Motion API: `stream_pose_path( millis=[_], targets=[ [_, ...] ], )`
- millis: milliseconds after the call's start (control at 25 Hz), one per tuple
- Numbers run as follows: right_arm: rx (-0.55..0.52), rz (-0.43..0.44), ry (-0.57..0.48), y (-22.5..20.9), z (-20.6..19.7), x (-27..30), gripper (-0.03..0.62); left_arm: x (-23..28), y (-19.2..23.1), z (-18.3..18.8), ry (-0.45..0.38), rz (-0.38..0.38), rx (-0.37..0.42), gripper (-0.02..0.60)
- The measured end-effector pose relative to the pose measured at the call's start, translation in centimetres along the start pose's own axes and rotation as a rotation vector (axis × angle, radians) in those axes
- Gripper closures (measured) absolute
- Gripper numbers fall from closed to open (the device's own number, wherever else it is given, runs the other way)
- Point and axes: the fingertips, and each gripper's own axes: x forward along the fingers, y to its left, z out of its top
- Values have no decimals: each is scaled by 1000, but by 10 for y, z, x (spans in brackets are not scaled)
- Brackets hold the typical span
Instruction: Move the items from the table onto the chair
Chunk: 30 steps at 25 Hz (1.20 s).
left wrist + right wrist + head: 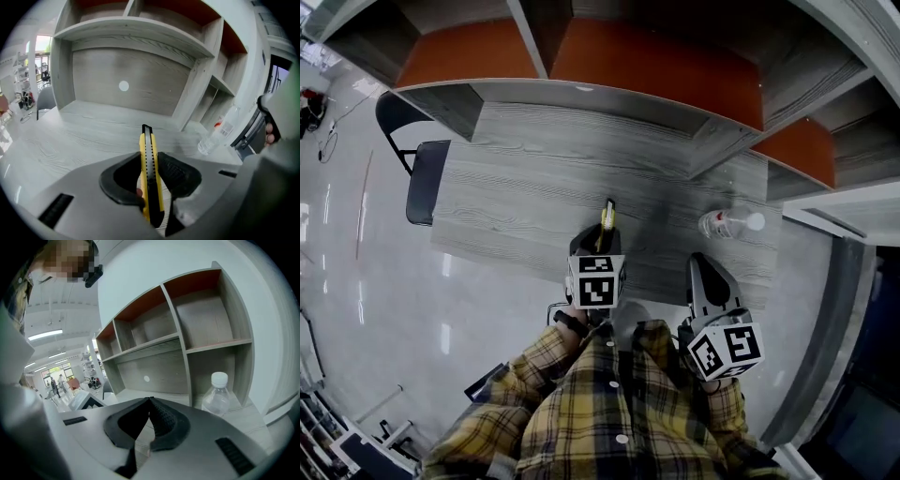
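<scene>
A yellow and black utility knife [607,217] [149,164] stands upright between the pads of my left gripper [598,240] [150,160], which is shut on it above the near edge of the grey wooden table [525,197]. To the right on the table lies a clear plastic bottle [724,224] [216,135] [216,398] with a white cap. My right gripper [701,264] [149,403] is shut with nothing in it, near the table's front edge and just short of the bottle. The black chair [425,178] stands at the table's left end.
A shelf unit [656,70] with orange-backed compartments rises along the table's far side and over its right end. The person's plaid sleeves [581,412] fill the lower middle of the head view. Shiny floor [366,281] lies to the left.
</scene>
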Motion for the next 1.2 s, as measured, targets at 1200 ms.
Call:
stream_pose_path(
  millis=[1200],
  targets=[
    [-127,375,118,305,-18,185,577,-228,414,47,-351,257,-420,465]
  ],
)
